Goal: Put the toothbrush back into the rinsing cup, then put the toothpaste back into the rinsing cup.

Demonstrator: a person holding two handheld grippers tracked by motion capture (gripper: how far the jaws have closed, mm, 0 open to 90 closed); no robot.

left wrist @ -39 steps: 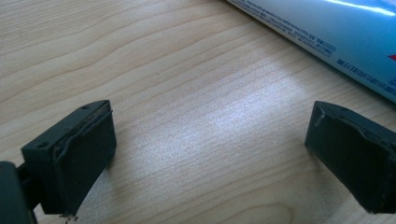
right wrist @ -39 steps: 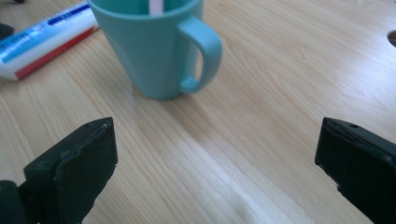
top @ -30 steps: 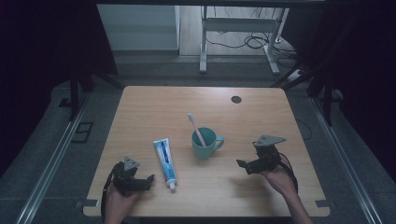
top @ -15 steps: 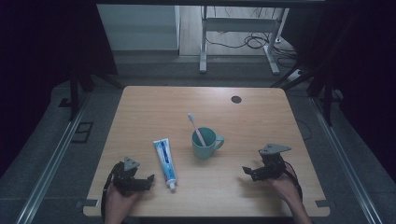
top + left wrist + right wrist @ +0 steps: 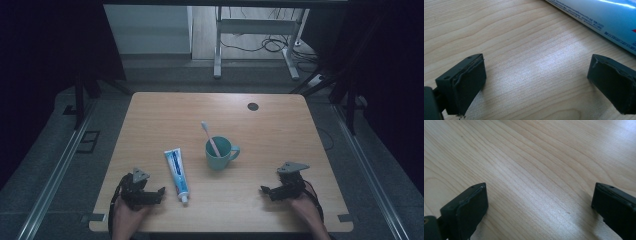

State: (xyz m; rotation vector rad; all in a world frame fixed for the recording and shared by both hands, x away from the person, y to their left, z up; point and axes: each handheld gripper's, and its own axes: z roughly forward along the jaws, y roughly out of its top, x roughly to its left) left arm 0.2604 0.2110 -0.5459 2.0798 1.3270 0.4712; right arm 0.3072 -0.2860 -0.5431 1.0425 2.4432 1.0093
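Left gripper [image 5: 159, 191] gaping, empty, low beside toothpaste tube [image 5: 177, 172]; right gripper [image 5: 266, 190] gaping, empty, well apart. Tube flat, just left of cup [image 5: 219, 153]. Straddle tube mid-body, then close gently.

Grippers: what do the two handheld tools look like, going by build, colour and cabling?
Both are black. The left gripper and right gripper each carry a grey three-cornered plate on top and trail a dark cable. Each has two blocky black jaws with flat pads. No sleeves visible.
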